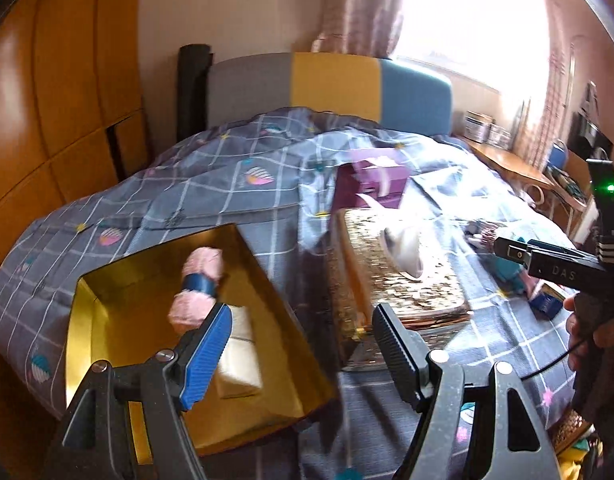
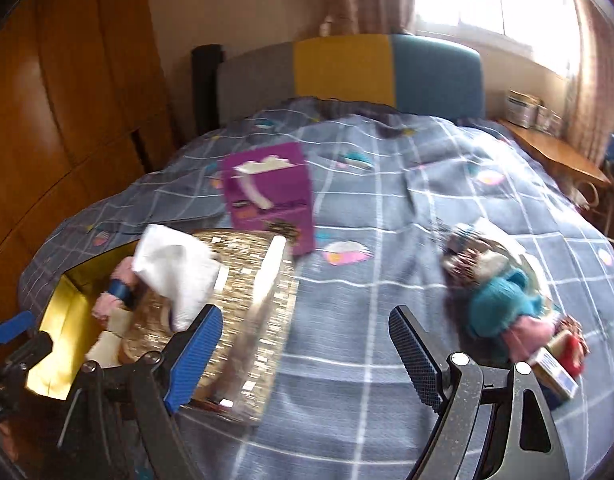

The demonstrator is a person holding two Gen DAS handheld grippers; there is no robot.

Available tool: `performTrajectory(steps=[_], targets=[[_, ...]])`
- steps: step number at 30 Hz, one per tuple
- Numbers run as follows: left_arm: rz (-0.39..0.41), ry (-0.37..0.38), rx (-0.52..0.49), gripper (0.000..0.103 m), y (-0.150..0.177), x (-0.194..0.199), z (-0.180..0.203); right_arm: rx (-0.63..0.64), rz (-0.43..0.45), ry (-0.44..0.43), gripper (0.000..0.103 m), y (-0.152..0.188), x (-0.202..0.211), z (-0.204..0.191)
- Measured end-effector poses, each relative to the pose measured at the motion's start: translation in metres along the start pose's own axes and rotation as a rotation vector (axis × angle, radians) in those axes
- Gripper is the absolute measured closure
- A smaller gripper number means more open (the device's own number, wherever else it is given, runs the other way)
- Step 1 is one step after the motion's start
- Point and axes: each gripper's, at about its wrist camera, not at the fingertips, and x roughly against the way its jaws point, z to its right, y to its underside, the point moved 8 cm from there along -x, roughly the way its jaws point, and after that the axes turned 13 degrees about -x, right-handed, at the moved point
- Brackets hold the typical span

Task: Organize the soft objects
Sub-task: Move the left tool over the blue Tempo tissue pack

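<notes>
- Soft objects: a pink yarn skein [image 1: 197,288] already lies in the gold box [image 1: 107,276] on the bed; a teal knit bundle [image 2: 503,304] waits far right.
- Step, likely: between placements, fetching the next.
- Left gripper [image 1: 299,344] gapes empty; right gripper [image 2: 303,344] empty, jaws opening.
- Box also holds something pale, perhaps a tissue pack.

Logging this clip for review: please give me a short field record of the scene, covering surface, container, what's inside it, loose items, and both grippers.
surface: bed with grey checked quilt
container: gold open box
in box: pink yarn skein and a pale flat item
beside box: gold sequined tissue box, purple tissue box
loose pile: teal yarn with other items
left gripper: open, empty
right gripper: open, empty
</notes>
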Motion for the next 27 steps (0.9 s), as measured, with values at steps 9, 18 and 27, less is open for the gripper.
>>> performTrajectory(steps=[9,18,27], targets=[[0.004,0.064,-0.107,0.029,-0.018,-0.006,0.046,-0.183,0.016,0.119,0.016,-0.012,0.02,0.104],[0.024,0.169,-0.213,0.029,-0.035,-0.01,0.095,-0.535,0.022,0.187,0.013,-0.024,0.043,0.219],[0.019,0.274,-0.26,0.029,-0.05,-0.018,0.14,-0.805,-0.099,0.211,0.012,-0.005,0.026,0.296]])
